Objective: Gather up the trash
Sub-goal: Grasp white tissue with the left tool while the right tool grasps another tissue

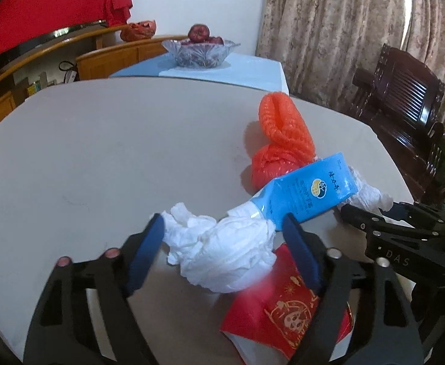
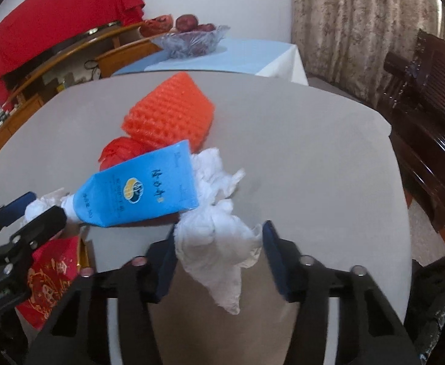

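Note:
Trash lies on a grey table [image 1: 100, 152]. My left gripper [image 1: 225, 237] is open, its blue pads on either side of a crumpled white tissue [image 1: 225, 249]. A blue carton [image 1: 307, 191] lies tilted behind it, next to an orange foam net [image 1: 283, 124] and a red plastic bag [image 1: 268, 164]. A red packet [image 1: 283, 313] lies under the left gripper. My right gripper [image 2: 219, 243] is open around another white tissue [image 2: 219, 243]. The carton [image 2: 143, 188], foam net [image 2: 173, 112] and red packet [image 2: 49, 276] also show in the right wrist view.
A glass bowl of red fruit [image 1: 201, 50] stands on a blue-clothed table [image 1: 252, 73] behind. A dark wooden chair [image 1: 405, 97] and curtains are on the right. A wooden cabinet [image 1: 39, 60] is at the left. The left gripper [image 2: 27, 213] appears in the right wrist view.

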A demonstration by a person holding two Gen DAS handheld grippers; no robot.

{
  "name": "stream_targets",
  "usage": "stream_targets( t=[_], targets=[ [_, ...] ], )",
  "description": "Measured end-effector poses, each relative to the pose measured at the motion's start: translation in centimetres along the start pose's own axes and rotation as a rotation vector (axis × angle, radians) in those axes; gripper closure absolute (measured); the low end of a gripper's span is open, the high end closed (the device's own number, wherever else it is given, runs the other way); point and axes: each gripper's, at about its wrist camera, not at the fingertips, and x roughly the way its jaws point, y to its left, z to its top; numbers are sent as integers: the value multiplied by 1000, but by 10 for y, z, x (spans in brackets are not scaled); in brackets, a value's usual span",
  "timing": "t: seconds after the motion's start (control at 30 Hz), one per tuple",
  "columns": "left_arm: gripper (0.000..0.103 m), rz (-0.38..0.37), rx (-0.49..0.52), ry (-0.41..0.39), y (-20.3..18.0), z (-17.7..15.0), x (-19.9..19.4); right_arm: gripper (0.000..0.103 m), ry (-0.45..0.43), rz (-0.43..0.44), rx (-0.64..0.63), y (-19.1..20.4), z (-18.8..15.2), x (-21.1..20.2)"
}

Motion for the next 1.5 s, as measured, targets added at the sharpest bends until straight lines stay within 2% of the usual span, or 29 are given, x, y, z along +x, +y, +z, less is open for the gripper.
stream_targets(
  t=[0.03, 0.1, 0.2, 0.47, 0.8, 1.13, 1.5],
  targets=[
    [35, -8, -4, 6, 0, 0, 1, 65, -1, 12, -7, 1, 0, 0],
    [46, -22, -16, 17, 2, 0, 4, 78, -4, 32, -15, 3, -1, -1],
    [55, -40, -33, 28, 5, -1, 6, 85, -16, 46, -8, 2, -2, -4],
    [66, -45, -27, -2, 3, 1, -2, 86, -84, -19, 50, -12, -1, -25],
    [70, -52, -15, -93, -4, 17, -37, 85, -173, 6, 63, -22, 6, -66],
    [71, -110, 19, -157, -35, 22, -78, 86, -249, 37, 55, -25, 7, -113],
    [71, -185, 61, -188, -84, 21, -108, 86, -298, 3, 80, -50, -11, -164]
  ],
)
